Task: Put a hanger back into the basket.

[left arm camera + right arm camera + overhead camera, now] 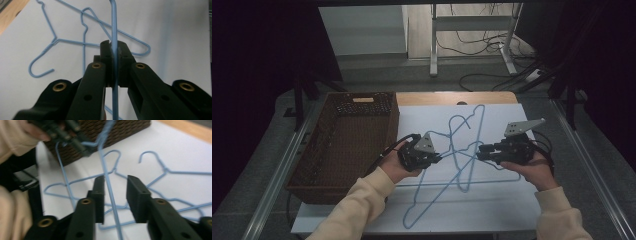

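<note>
My left gripper (114, 53) clenches a blue hanger (114, 30); my right gripper (115, 195) gapes around its wire. Wicker basket (343, 145) at nine o'clock.

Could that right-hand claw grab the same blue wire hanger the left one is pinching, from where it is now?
Probably yes. The right gripper is open, and the blue hanger wire already runs up between its jaws with nothing in between. The left gripper is clamped on that wire farther along, so closing should catch it.
</note>
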Available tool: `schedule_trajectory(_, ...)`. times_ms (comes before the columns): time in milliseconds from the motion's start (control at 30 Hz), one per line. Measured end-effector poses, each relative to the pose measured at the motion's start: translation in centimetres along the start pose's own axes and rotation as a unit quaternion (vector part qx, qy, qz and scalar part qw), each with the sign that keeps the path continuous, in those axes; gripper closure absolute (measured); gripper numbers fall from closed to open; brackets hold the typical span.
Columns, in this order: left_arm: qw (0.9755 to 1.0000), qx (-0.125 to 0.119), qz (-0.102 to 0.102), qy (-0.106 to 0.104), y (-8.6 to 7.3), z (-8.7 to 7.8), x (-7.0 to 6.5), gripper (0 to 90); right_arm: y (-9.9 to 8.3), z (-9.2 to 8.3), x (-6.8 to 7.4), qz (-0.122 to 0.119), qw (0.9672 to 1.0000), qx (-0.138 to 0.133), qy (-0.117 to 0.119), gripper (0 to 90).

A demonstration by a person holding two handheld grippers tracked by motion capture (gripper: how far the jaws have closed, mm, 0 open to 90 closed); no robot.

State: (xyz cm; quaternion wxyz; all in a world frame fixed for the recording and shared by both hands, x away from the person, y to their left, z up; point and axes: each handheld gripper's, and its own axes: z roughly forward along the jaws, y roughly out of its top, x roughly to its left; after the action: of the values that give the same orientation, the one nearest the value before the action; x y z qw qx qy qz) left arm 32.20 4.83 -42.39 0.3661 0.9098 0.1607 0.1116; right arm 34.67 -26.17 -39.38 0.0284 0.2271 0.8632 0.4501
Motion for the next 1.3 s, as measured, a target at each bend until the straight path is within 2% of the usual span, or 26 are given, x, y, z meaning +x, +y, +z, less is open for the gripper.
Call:
schedule_trajectory(67,1.0000,-0.002,-0.006,-0.003,0.2,-0.4,-0.4,85.6,0.1,-0.4,0.0,0.001,0.9995,-0.026,-0.014,57.5)
schedule_trajectory(100,1.0000,-0.002,-0.006,-0.003,0.2,-0.4,-0.4,85.7,0.1,-0.4,0.0,0.001,0.9995,-0.026,-0.014,57.5)
schedule_trajectory(133,0.9998,-0.007,-0.014,-0.008,0.2,-0.7,-0.6,85.7,0.1,-1.0,0.0,0.005,0.9985,-0.049,-0.023,54.5)
schedule_trajectory(167,0.9998,-0.007,-0.014,-0.008,0.2,-0.7,-0.6,85.7,0.1,-1.0,0.0,0.005,0.9985,-0.049,-0.023,54.5)
schedule_trajectory(200,0.9995,-0.015,-0.026,-0.008,0.3,-1.3,-0.7,85.7,-0.1,-1.5,-0.1,0.013,0.9970,-0.070,-0.030,51.1)
schedule_trajectory(300,0.9989,-0.025,-0.038,-0.008,0.3,-2.0,-0.7,85.7,-0.4,-1.9,-0.3,0.020,0.9961,-0.081,-0.030,48.9)
schedule_trajectory(333,0.9976,-0.039,-0.057,-0.010,0.3,-2.6,-0.6,85.6,-0.7,-1.9,-0.4,0.023,0.9958,-0.082,-0.033,45.5)
schedule_trajectory(400,0.9969,-0.043,-0.066,-0.008,0.2,-3.1,-0.4,85.6,-1.0,-1.7,-0.5,0.027,0.9957,-0.079,-0.039,41.7)
schedule_trajectory(433,0.9959,-0.050,-0.075,-0.005,0.2,-3.5,-0.3,85.6,-1.1,-1.6,-0.5,0.028,0.9958,-0.076,-0.042,40.1)
schedule_trajectory(467,0.9931,-0.065,-0.097,0.001,0.0,-4.2,0.0,85.6,-1.2,-1.5,-0.5,0.029,0.9957,-0.075,-0.046,38.3)
schedule_trajectory(500,0.9931,-0.065,-0.097,0.001,0.0,-4.2,0.0,85.6,-1.2,-1.5,-0.5,0.029,0.9957,-0.075,-0.046,38.3)
schedule_trajectory(533,0.9913,-0.074,-0.109,0.010,-0.3,-4.9,0.3,85.6,-1.3,-1.3,-0.5,0.033,0.9952,-0.066,-0.064,34.4)
schedule_trajectory(567,0.9913,-0.074,-0.109,0.010,-0.3,-4.9,0.3,85.6,-1.3,-1.3,-0.5,0.033,0.9952,-0.066,-0.064,34.4)
schedule_trajectory(600,0.9890,-0.085,-0.121,0.011,-0.5,-5.5,0.6,85.6,-1.5,-1.1,-0.5,0.036,0.9948,-0.065,-0.070,32.5)
schedule_trajectory(633,0.9890,-0.085,-0.121,0.011,-0.5,-5.5,0.6,85.6,-1.5,-1.1,-0.5,0.036,0.9948,-0.065,-0.070,32.5)
schedule_trajectory(667,0.9871,-0.093,-0.129,0.016,-0.8,-6.3,0.9,85.6,-1.7,-0.8,-0.5,0.038,0.9945,-0.062,-0.075,30.6)
schedule_trajectory(700,0.9871,-0.093,-0.129,0.016,-0.8,-6.3,0.9,85.5,-1.7,-0.8,-0.5,0.038,0.9945,-0.062,-0.075,30.6)
schedule_trajectory(733,0.9850,-0.103,-0.138,0.015,-1.0,-7.1,1.1,85.5,-2.0,-0.5,-0.6,0.041,0.9944,-0.060,-0.076,29.7)
schedule_trajectory(767,0.9850,-0.103,-0.138,0.015,-1.0,-7.1,1.1,85.5,-2.0,-0.5,-0.6,0.041,0.9944,-0.060,-0.076,29.7)
schedule_trajectory(900,0.9821,-0.119,-0.144,0.023,-1.5,-8.8,1.6,85.6,-2.8,0.2,-0.8,0.049,0.9939,-0.052,-0.084,27.6)
schedule_trajectory(933,0.9804,-0.125,-0.150,0.028,-1.8,-9.6,1.9,85.6,-3.3,0.5,-0.9,0.056,0.9938,-0.047,-0.084,27.2)
schedule_trajectory(967,0.9804,-0.125,-0.150,0.028,-1.8,-9.6,1.9,85.6,-3.3,0.5,-0.9,0.056,0.9938,-0.047,-0.084,27.2)
schedule_trajectory(1167,0.9725,-0.148,-0.174,0.045,-2.7,-12.1,3.0,85.6,-4.4,1.1,-1.2,0.067,0.9932,-0.038,-0.088,26.7)
schedule_trajectory(1200,0.9698,-0.155,-0.180,0.053,-3.2,-12.9,3.3,85.6,-4.6,1.1,-1.3,0.071,0.9929,-0.036,-0.089,26.7)
schedule_trajectory(1233,0.9698,-0.155,-0.180,0.053,-3.2,-12.9,3.3,85.6,-4.6,1.1,-1.3,0.071,0.9929,-0.036,-0.089,26.7)
schedule_trajectory(1300,0.9672,-0.159,-0.188,0.062,-3.8,-13.7,3.8,85.6,-4.8,1.2,-1.3,0.074,0.9926,-0.034,-0.090,26.6)
